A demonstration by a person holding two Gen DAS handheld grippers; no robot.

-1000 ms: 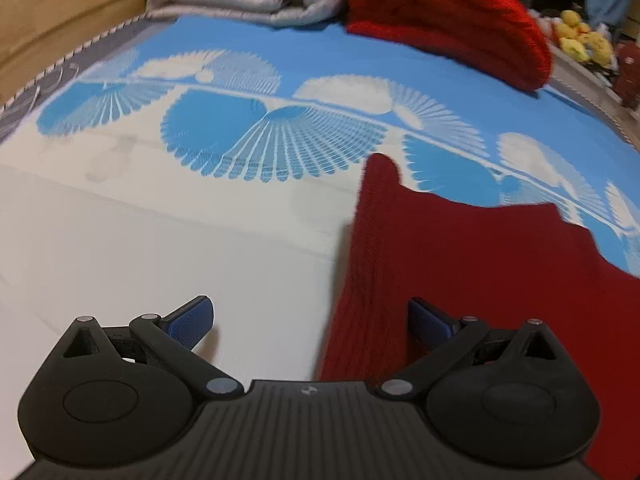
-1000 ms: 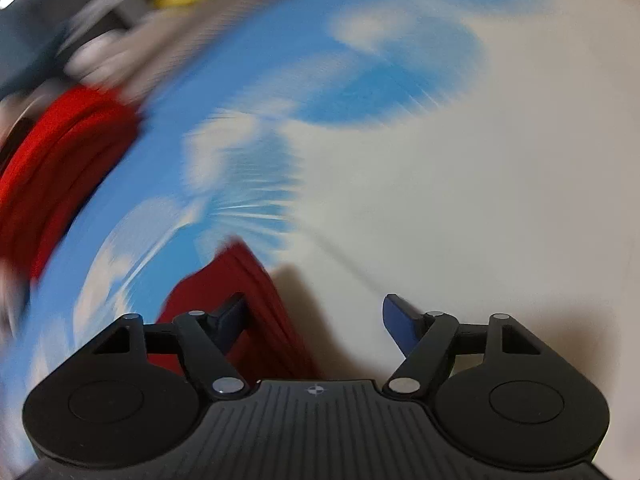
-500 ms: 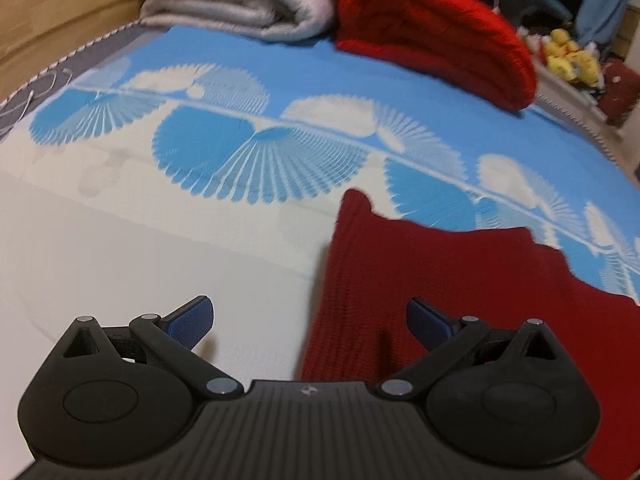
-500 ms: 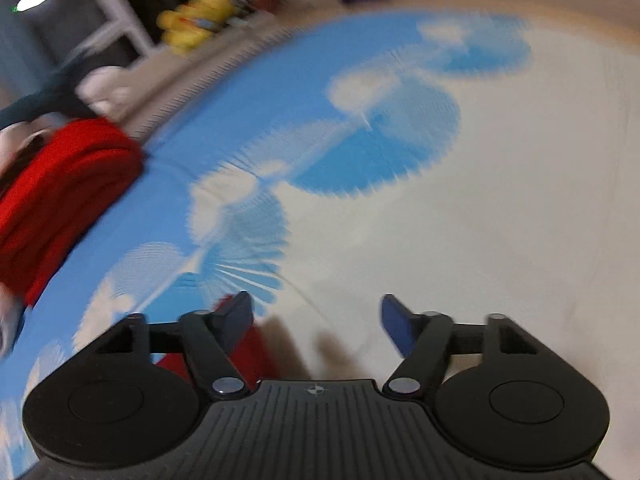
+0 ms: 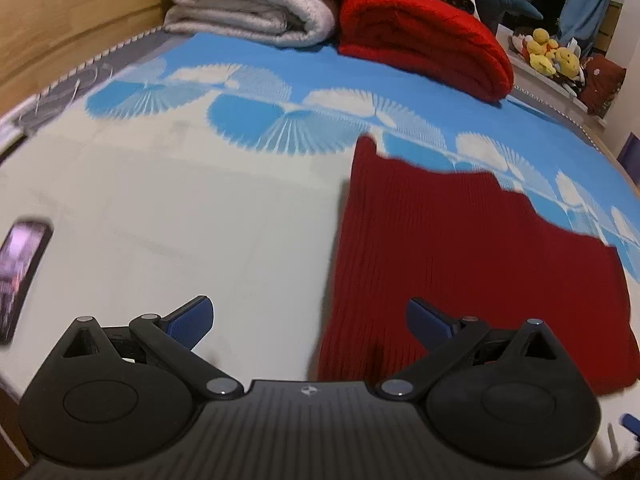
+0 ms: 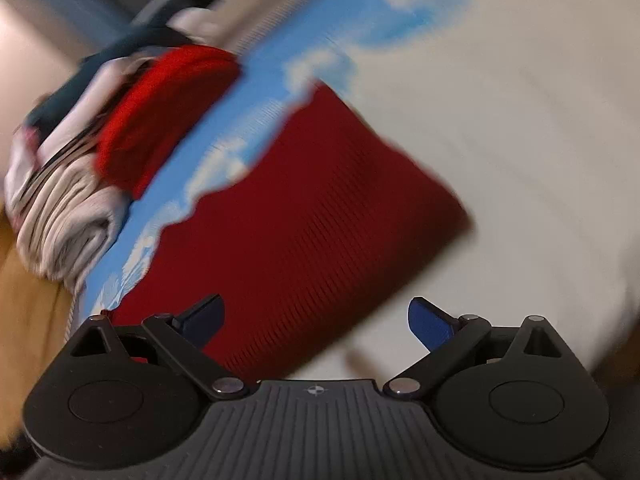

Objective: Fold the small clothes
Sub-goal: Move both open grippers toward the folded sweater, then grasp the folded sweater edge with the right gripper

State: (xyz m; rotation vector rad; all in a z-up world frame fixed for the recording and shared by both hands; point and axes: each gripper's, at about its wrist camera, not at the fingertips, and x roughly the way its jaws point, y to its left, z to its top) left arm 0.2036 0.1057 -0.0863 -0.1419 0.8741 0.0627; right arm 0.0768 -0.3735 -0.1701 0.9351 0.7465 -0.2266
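A dark red ribbed knit garment (image 5: 460,248) lies flat on the bed, folded into a rough rectangle. It also shows in the right wrist view (image 6: 304,224), blurred. My left gripper (image 5: 310,318) is open and empty, above the garment's near left edge. My right gripper (image 6: 316,318) is open and empty, above the garment's near corner.
The bed cover (image 5: 200,208) is white with blue fan patterns. A folded bright red blanket (image 5: 424,36) and a folded cream blanket (image 5: 256,4) sit at the far edge. A phone (image 5: 20,272) lies at the left. Yellow plush toys (image 5: 552,56) sit at the back right.
Both grippers have pulled back and up from the garment, so more of it shows. The right view has swung left and tilted and now shows the garment and the blankets.
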